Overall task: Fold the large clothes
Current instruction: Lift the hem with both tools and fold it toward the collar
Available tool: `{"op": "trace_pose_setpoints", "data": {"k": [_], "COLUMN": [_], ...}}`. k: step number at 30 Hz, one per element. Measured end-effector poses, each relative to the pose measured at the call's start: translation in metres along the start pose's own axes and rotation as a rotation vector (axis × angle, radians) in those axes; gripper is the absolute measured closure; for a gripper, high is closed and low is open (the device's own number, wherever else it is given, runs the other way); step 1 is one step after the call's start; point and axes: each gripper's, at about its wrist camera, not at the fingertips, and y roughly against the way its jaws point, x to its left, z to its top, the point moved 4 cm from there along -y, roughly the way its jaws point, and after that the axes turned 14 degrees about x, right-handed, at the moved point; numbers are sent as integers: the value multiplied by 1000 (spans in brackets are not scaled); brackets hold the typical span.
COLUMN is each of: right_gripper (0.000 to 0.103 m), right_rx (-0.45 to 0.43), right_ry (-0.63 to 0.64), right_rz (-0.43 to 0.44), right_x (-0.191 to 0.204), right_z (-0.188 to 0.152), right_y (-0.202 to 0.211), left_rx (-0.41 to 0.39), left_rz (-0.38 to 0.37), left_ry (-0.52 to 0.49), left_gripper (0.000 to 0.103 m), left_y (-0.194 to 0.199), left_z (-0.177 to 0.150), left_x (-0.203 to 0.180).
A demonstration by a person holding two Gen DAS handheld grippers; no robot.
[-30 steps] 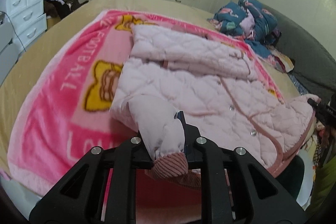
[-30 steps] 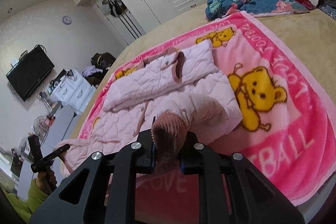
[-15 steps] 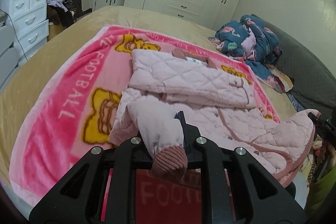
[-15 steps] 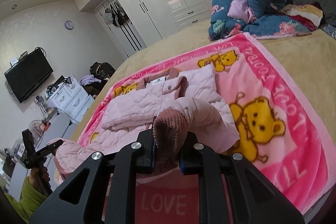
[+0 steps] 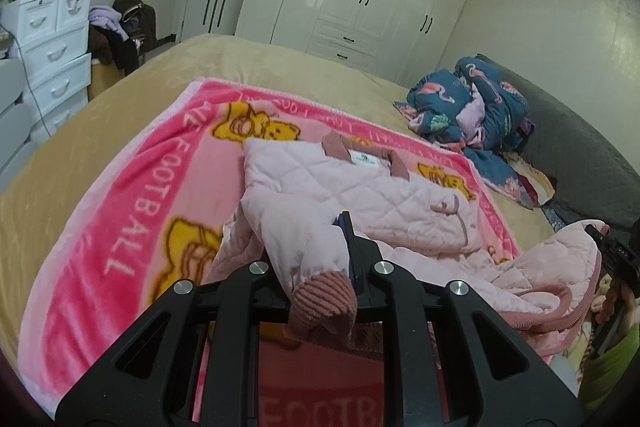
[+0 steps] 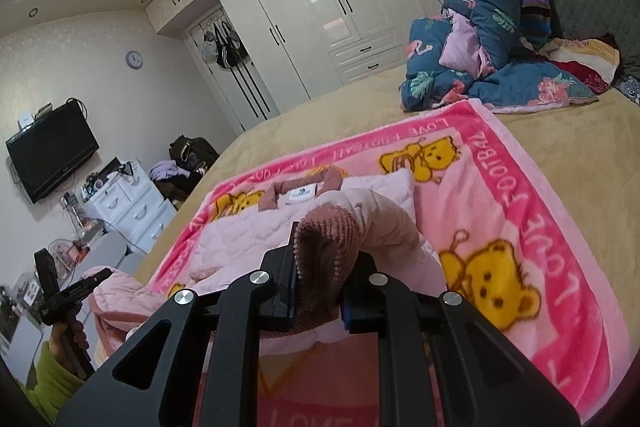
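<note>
Left wrist view shows the left gripper clamping one jacket cuff at six o'clock, while the right gripper pinches the other cuff.

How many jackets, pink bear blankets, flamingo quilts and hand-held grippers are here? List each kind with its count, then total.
Pink quilted jacket: 1
Pink bear blanket: 1
Blue flamingo quilt: 1
Hand-held grippers: 2, left hand-held gripper and right hand-held gripper, each shut on a ribbed jacket cuff
Total: 5

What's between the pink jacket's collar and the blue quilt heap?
Pink blanket edge, then bare tan bedspread, between jacket and quilt; right wrist view.
</note>
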Motion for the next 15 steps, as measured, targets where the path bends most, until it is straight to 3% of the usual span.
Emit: {"op": "trace_pose_setpoints", "data": {"k": [15], "right_gripper": [88], "right_rx": [-50], "right_ry": [-41], "right_rz": [26], "right_x": [-4], "right_z": [44], "right_y": [-17], "left_rx": [-61], "left_rz": [-11], "left_ry": [-14], "left_gripper": [93], "left_y": [-3], "left_z": [44], "left_x": [-10]}}
